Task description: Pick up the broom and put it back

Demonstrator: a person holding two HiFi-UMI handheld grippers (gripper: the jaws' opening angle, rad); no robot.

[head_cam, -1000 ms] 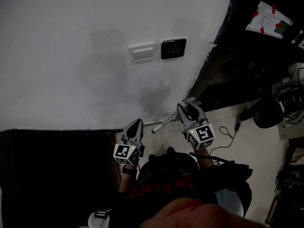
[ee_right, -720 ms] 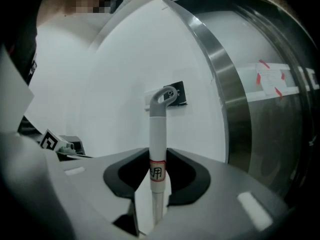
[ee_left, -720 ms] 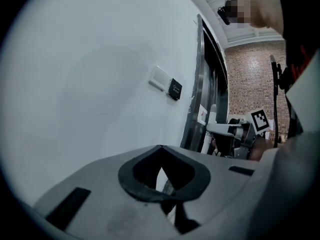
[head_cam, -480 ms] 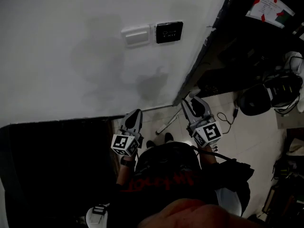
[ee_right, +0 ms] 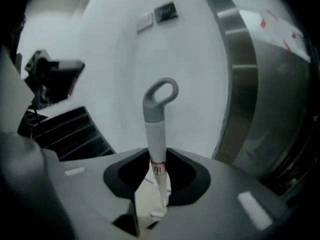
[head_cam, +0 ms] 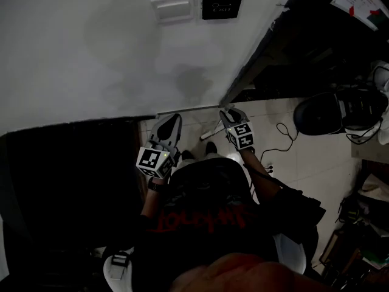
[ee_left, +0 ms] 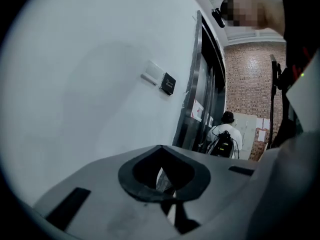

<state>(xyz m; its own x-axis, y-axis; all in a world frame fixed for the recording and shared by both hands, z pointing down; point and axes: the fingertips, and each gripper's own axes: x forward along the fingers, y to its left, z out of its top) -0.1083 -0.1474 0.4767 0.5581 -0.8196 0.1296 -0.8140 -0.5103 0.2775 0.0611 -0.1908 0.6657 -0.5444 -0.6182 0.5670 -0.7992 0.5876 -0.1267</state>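
Note:
The broom's white handle (ee_right: 156,129), with a grey loop at its end, stands up between the jaws in the right gripper view, in front of the white wall. My right gripper (ee_right: 159,184) is shut on it. In the head view that gripper (head_cam: 226,115) is low by the foot of the wall, and a short piece of the handle (head_cam: 209,131) slants from it down to the left over the floor tiles. The broom's head is hidden. My left gripper (head_cam: 169,123) hangs beside it on the left, jaws together and holding nothing, and it points along the wall (ee_left: 165,181).
A white switch plate (head_cam: 175,8) and a black panel (head_cam: 222,5) are on the wall above. A dark metal door frame (head_cam: 261,47) rises at the right. A black bag (head_cam: 319,114) and a cable (head_cam: 285,129) lie on the floor. Dark steps (head_cam: 67,181) fill the left.
My right gripper has sunk toward the floor with the broom handle and tipped further down. The left gripper has stayed almost in place. The wall plates now sit higher in the head view.

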